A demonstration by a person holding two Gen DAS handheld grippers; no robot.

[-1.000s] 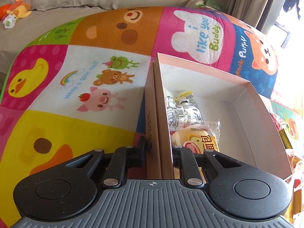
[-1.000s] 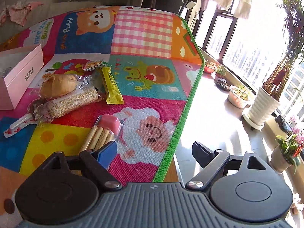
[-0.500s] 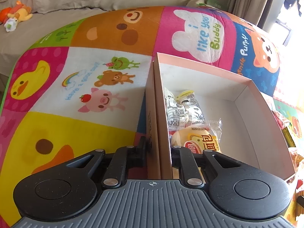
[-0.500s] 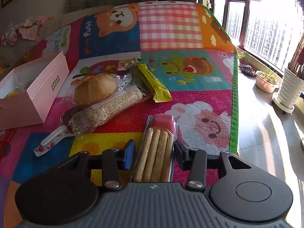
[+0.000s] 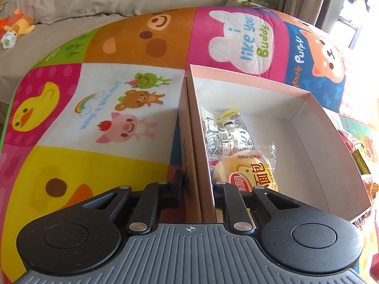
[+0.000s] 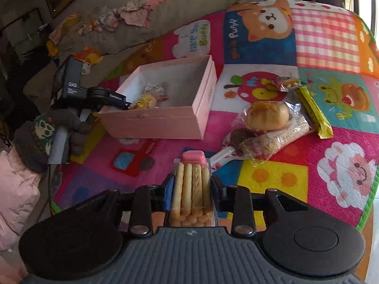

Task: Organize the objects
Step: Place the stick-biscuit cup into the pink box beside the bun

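Right gripper (image 6: 192, 188): clamped on the biscuit stick pack (image 6: 190, 189), one finger against each long side; the pack is held above the play mat (image 6: 272, 177), on the near side of the pink box (image 6: 165, 118).
Biscuit stick pack: clear tray of pale sticks with a pink dip cup at its far end, pointing toward the pink box.
Left gripper (image 5: 197, 187): closed over the near left wall of the pink box (image 5: 189, 142), one finger outside the wall and one inside.
Pink box: open, resting on the play mat (image 5: 94, 94); in the right wrist view the left gripper (image 6: 104, 94) meets it at its left near corner.
Inside the pink box: a wrapped bread bun (image 5: 246, 175) against the gripped wall, and a printed snack packet (image 5: 225, 135) just behind it.
Right of the pink box: a bagged bun (image 6: 266, 116) lying on a long seed bar pack (image 6: 277, 137), a yellow wrapper bar (image 6: 315, 113) just beyond them, and a small snack packet (image 6: 289, 82) touching the bar's far end.
Behind the pink box: a grey sofa (image 6: 165, 16) with loose clothes on it.
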